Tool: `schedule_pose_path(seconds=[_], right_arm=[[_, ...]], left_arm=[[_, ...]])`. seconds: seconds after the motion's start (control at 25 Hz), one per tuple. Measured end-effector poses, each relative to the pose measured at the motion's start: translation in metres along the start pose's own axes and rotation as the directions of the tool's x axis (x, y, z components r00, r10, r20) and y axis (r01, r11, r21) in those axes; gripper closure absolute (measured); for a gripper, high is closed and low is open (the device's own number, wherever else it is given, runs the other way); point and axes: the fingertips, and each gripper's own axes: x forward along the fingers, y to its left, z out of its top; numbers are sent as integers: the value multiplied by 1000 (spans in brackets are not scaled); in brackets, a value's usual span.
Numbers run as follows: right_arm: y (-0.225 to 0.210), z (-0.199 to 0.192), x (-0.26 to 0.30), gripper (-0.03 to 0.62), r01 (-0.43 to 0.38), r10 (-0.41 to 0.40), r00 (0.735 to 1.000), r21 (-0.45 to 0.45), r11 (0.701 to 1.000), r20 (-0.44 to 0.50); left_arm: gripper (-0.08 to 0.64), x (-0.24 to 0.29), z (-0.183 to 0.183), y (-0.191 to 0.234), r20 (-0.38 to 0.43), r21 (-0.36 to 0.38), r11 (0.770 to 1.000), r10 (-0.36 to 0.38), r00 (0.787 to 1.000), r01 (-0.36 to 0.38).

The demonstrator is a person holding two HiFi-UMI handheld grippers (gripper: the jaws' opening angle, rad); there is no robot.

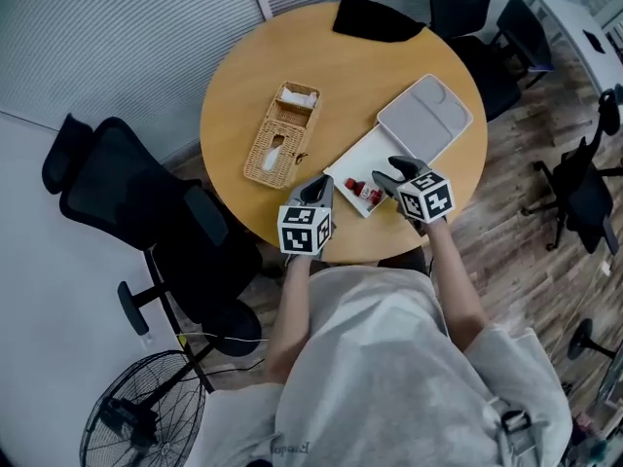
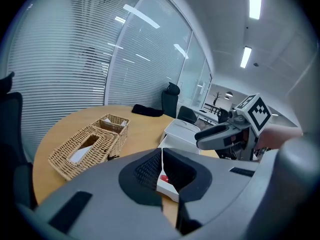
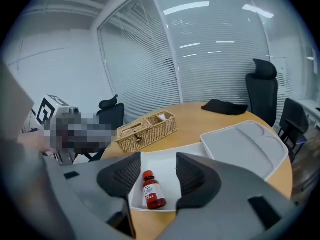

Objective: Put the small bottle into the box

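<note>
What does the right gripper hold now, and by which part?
Nothing: the right gripper is open, pointing at the small red bottle lying in the white box.

No text, number or brand can be read. The small bottle (image 3: 152,194), in the white box (image 3: 161,165) at 6 o'clock of the right gripper view, bears a white label whose print is too small to make out. The left cube (image 1: 305,230) and right cube (image 1: 426,198) show black-and-white square patterns, not characters. Faint print on the shirt (image 1: 389,358) hem, at 6 o'clock of the head view, is illegible.
</note>
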Motion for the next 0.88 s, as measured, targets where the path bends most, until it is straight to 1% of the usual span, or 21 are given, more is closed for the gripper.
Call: schedule_pose_path(seconds=[0.12,0.2,0.28,0.44,0.68,0.8,0.88], right_arm=[[-4,5,-11,362,59,-62,995,48,997,75],[-7,8,-19,364,102,-118,981,107,989,153],[-8,8,-26,368,124,-156,965,156,980,211],[-7,2,-31,370,150,-185,957,165,975,223],[-4,-2,-42,373,156,-203,949,200,967,243],[-2,-4,-50,386,166,-217,941,208,964,258],[0,-7,-51,399,168,-221,939,210,963,265]], left_arm=[[531,-2,-1,1,-1,6,1000,-2,1000,2],[531,-3,-3,3,-2,7,1000,-2,1000,2],[531,-4,-5,3,-4,6,1000,-5,1000,5],[531,-3,-3,2,-3,13,1000,-17,1000,17],[531,3,3,-7,9,10,999,-46,999,45],[531,6,2,-16,0,27,997,-66,998,66],[531,7,-1,-22,-14,54,996,-76,997,77]])
